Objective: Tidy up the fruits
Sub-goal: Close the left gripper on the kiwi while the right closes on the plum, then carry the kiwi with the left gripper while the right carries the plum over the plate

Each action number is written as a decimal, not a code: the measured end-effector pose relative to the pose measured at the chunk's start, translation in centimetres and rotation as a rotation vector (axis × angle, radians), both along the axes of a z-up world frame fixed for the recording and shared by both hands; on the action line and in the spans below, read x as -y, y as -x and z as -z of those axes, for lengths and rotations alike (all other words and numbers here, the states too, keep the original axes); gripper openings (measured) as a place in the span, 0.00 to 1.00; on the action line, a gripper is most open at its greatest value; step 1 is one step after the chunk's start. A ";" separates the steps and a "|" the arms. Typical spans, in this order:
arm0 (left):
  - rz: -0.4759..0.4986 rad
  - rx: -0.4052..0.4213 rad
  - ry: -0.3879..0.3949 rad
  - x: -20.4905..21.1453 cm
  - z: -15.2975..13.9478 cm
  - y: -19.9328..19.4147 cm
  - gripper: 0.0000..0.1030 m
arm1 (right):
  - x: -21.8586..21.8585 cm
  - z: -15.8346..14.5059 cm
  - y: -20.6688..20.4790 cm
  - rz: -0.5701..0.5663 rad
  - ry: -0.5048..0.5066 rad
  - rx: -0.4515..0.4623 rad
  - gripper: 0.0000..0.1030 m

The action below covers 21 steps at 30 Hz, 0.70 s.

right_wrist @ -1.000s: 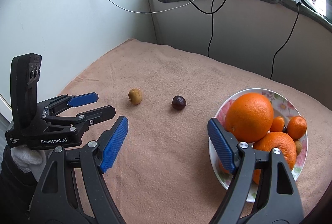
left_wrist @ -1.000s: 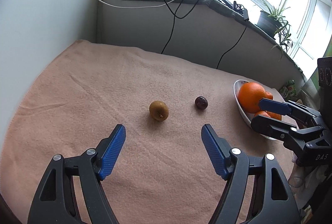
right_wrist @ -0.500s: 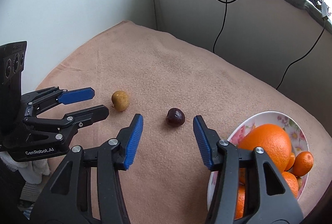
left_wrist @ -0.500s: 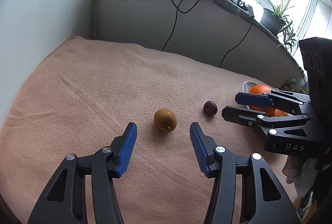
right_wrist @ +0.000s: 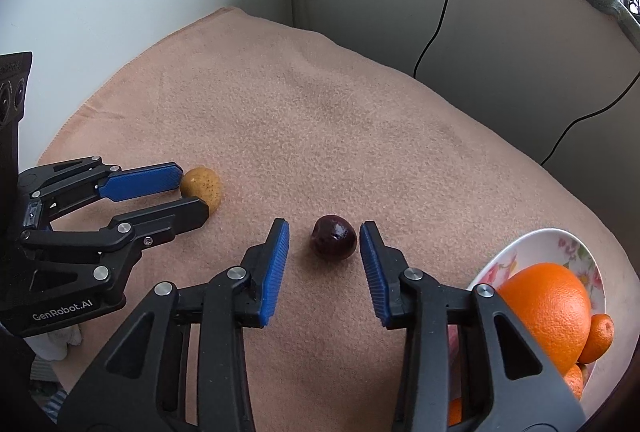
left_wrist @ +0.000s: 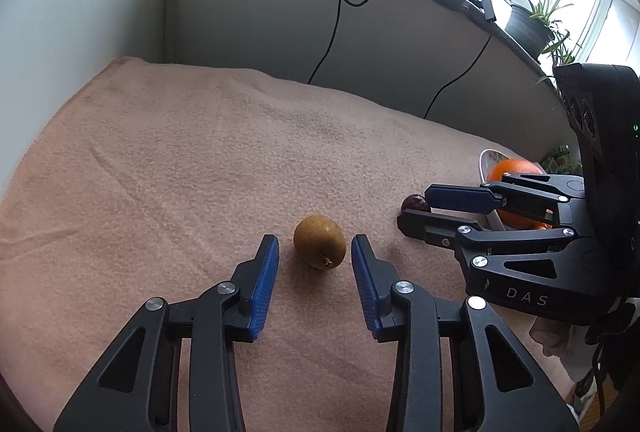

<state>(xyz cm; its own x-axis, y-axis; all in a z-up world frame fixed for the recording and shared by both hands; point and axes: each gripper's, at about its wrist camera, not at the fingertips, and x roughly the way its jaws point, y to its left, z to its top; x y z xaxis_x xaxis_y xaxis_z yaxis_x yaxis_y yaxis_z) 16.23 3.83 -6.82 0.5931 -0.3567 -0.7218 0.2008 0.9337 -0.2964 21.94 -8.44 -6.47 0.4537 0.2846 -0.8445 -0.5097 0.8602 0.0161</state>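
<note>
A small brown-yellow fruit [left_wrist: 320, 246] lies on the pink cloth between the tips of my left gripper [left_wrist: 315, 246], which is open around it without touching; it also shows in the right wrist view [right_wrist: 202, 188]. A dark purple fruit [right_wrist: 334, 242] lies between the tips of my right gripper [right_wrist: 324, 236], open and not touching; in the left wrist view it [left_wrist: 415, 203] is partly hidden behind the right gripper [left_wrist: 416, 210]. A flowered bowl [right_wrist: 520, 256] at the right holds a large orange [right_wrist: 548, 308] and several small ones.
The pink cloth [right_wrist: 320, 120] covers the table, which meets a white wall at the left and a grey ledge at the back. Black cables [right_wrist: 436, 12] hang down the ledge. A potted plant [left_wrist: 532, 28] stands on the sill.
Both grippers have moved forward and down and narrowed. Each now has a fruit between its fingertips: the left the brown one, the right the purple one.
</note>
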 end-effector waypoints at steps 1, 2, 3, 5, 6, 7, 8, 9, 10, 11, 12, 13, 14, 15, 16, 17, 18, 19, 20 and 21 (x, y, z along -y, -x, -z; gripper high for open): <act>0.002 -0.004 0.000 0.0 0.1 -0.2 0.33 | 0.0 0.1 -0.1 0.001 0.005 0.001 0.35; 0.003 -0.006 0.001 0.0 0.1 -0.2 0.31 | 0.0 0.2 -0.2 0.002 0.008 0.001 0.35; 0.006 -0.007 0.003 0.0 0.1 -0.2 0.30 | 0.0 0.3 -0.2 0.004 0.011 -0.001 0.35; 0.013 -0.009 0.005 0.1 0.1 -0.3 0.28 | -0.1 0.6 -0.5 0.004 0.014 -0.011 0.30; 0.019 -0.014 0.010 0.1 0.1 -0.4 0.28 | -0.2 0.7 -0.5 0.007 0.020 -0.010 0.30; 0.021 -0.018 0.016 0.1 0.2 -0.5 0.26 | -0.2 0.7 -0.5 0.006 0.023 -0.008 0.29; 0.022 -0.022 0.024 0.0 0.2 -0.6 0.26 | -0.3 0.8 -0.4 0.005 0.027 -0.003 0.27; 0.022 -0.024 0.032 0.0 0.2 -0.7 0.26 | -0.3 0.9 -0.5 0.005 0.035 0.007 0.25; 0.020 -0.026 0.038 -0.1 0.2 -0.7 0.26 | -0.2 0.9 -0.4 0.004 0.038 0.013 0.25; 0.019 -0.026 0.040 -0.1 0.2 -0.7 0.25 | -0.3 0.9 -0.4 0.005 0.037 0.015 0.25; 0.017 -0.024 0.039 -0.1 0.2 -0.6 0.25 | -0.3 0.9 -0.3 0.006 0.034 0.015 0.25; 0.015 -0.021 0.034 0.0 0.1 -0.5 0.25 | -0.2 0.8 -0.2 0.005 0.032 0.016 0.25; 0.011 -0.016 0.028 0.0 0.0 -0.3 0.25 | -0.1 0.7 -0.1 0.005 0.028 0.016 0.25; 0.006 -0.011 0.023 0.1 -0.1 -0.2 0.25 | -0.1 0.7 0.0 0.005 0.023 0.016 0.24; 0.005 -0.007 0.023 -0.1 -0.1 0.0 0.25 | 0.0 0.6 0.2 0.006 0.018 0.019 0.24; 0.003 -0.004 0.027 -0.2 -0.3 0.2 0.25 | 0.1 0.4 0.3 0.006 0.014 0.021 0.24; 0.001 -0.001 0.030 -0.4 -0.4 0.3 0.25 | 0.2 0.2 0.5 0.005 0.011 0.025 0.24; -0.002 0.003 0.031 -0.4 -0.5 0.5 0.25 | 0.2 0.0 0.7 0.004 0.008 0.031 0.24; 0.000 0.006 0.031 -0.3 -0.7 0.6 0.25 | 0.2 -0.3 0.9 0.004 0.005 0.036 0.24; 0.000 0.011 0.030 -0.4 -0.9 0.8 0.25 | 0.3 -0.6 1.1 0.003 0.000 0.041 0.24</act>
